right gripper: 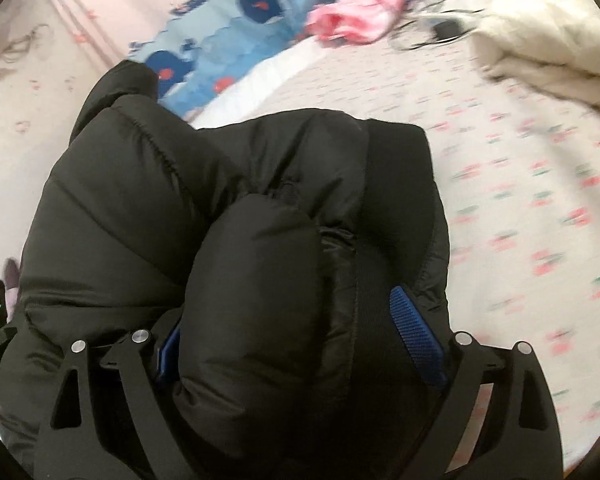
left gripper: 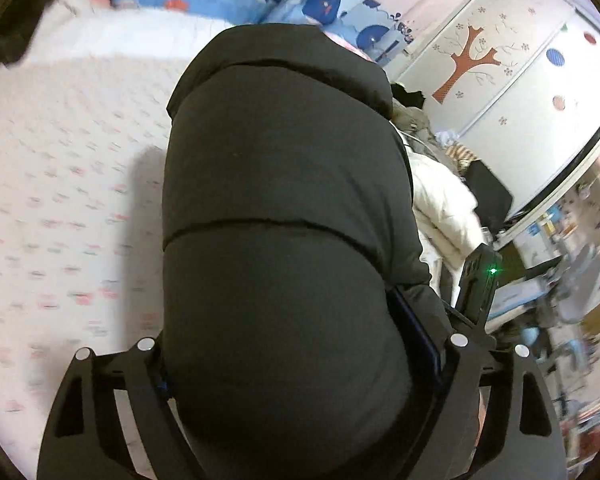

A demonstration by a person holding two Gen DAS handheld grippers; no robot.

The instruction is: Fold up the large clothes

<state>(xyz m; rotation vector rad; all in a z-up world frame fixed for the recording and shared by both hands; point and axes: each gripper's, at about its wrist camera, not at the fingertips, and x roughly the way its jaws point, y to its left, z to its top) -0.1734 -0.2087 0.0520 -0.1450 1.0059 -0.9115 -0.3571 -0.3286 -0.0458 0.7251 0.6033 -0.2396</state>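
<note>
A: The black jacket (left gripper: 284,208) fills the space between the fingers of the left hand-held gripper (left gripper: 300,364). It runs forward from that gripper, and the bed (left gripper: 68,184) lies below and to its left. Are the fingers holding it?

B: I think yes. The jaws stand wide, but the thick padding is pressed between the blue pads (left gripper: 432,344), so it is a grip on a fat fold. The right hand-held gripper (right gripper: 300,360) is the same: wide jaws, with a puffy roll of the jacket (right gripper: 236,216) bulging between its pads (right gripper: 416,332).

A: Then what can go wrong?

B: The cloth is smooth and full of air. If the padding squeezes flat, the wide jaws may lose it, and one side drops to the bed (right gripper: 520,200) while the other stays up. The fold would then come out crooked.

A: Anything else?

B: Each gripper may hold several layers, I cannot tell how many. A hidden layer can slide out and spoil the edge. Also the white coat (right gripper: 548,40) lies ahead and to the right of the right gripper. If the jacket lands too far that way, it may lie on it.
</note>
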